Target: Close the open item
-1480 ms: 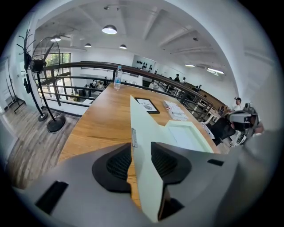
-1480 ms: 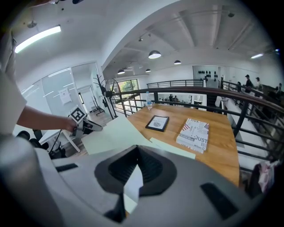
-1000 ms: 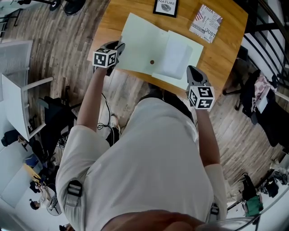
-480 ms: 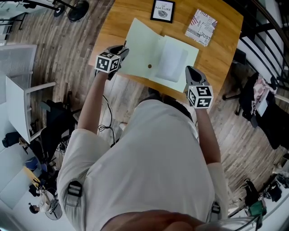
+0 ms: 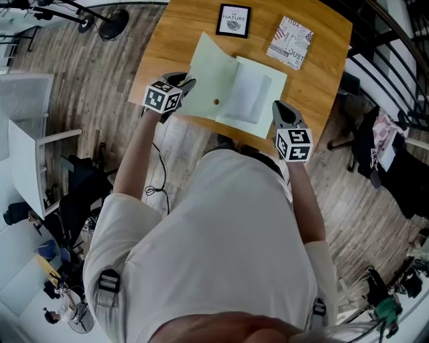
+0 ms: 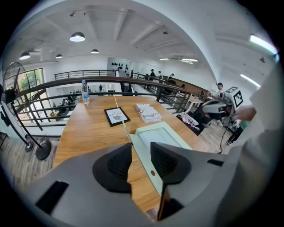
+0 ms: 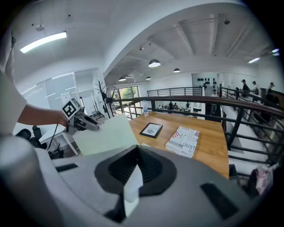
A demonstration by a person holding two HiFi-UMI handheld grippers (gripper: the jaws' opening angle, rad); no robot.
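Observation:
A pale green folder point(image 5: 258, 100) lies open on the wooden table point(image 5: 167, 40). Its left cover point(image 5: 209, 75) is lifted off the table, with my left gripper point(image 5: 188, 86) shut on the cover's outer edge. In the left gripper view that cover point(image 6: 125, 133) runs edge-on between the jaws of the left gripper point(image 6: 140, 146), and the flat half point(image 6: 159, 135) lies beyond. My right gripper point(image 5: 277, 107) is shut on the folder's near right edge. In the right gripper view a pale sheet edge point(image 7: 133, 186) sits pinched in the right gripper point(image 7: 136, 153), and the raised cover point(image 7: 106, 135) stands at the left.
A black-framed picture point(image 5: 233, 20) and a printed book point(image 5: 289, 35) lie at the table's far side. A water bottle point(image 6: 84, 92) stands at the far end by a railing point(image 6: 66, 82). A white chair point(image 5: 27, 134) stands on the floor to the left.
My left gripper has moved right and up with the cover, which now stands steeper and looks narrower from above. The right gripper has stayed on the folder's right edge.

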